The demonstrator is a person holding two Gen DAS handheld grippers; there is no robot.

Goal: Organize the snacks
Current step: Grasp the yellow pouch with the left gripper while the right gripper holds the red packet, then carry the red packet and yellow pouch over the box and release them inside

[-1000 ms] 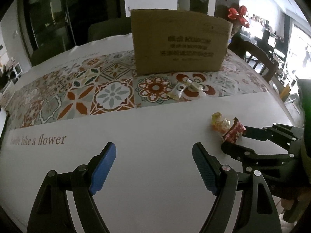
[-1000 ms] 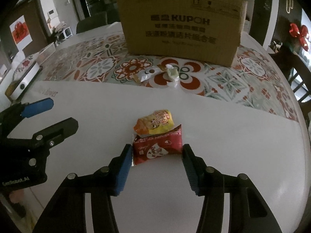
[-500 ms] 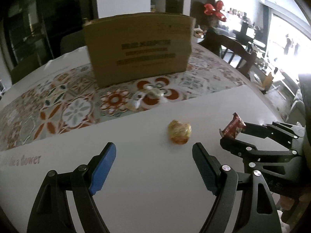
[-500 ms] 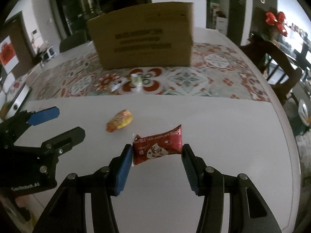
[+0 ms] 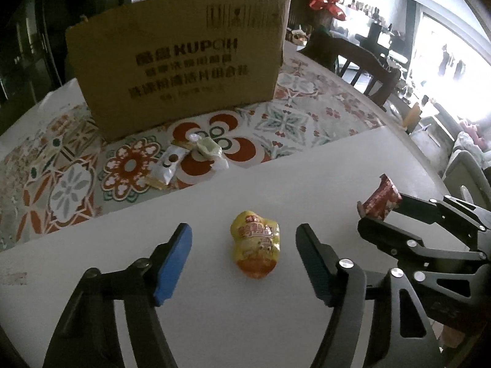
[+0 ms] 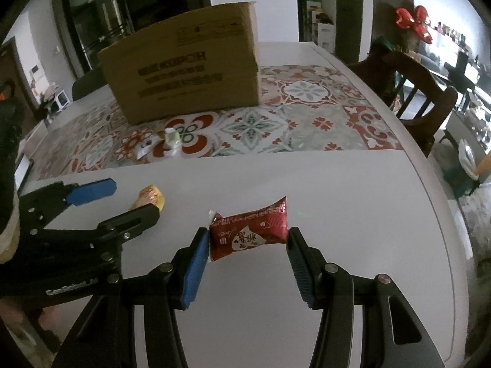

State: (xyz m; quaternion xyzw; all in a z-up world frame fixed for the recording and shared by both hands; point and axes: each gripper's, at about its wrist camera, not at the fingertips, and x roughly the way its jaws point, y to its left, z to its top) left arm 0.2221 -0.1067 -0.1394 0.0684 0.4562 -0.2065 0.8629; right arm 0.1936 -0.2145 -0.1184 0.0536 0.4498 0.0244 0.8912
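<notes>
White table (image 5: 214, 322) with a patterned runner (image 5: 294, 122) across the upper half, cardboard box (image 5: 178, 61) on it, small wrappers (image 5: 190, 156) in front, yellow snack pack (image 5: 256, 243) lower centre.

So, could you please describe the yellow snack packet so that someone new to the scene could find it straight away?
Start at the big brown cardboard box on the patterned runner, then come forward onto the plain white tabletop. The puffy yellow-and-orange snack packet lies there alone, between the blue-padded fingers of the closing left gripper, untouched. The pale wrappers lie nearer the box, and the red packet is in the right gripper.
</notes>
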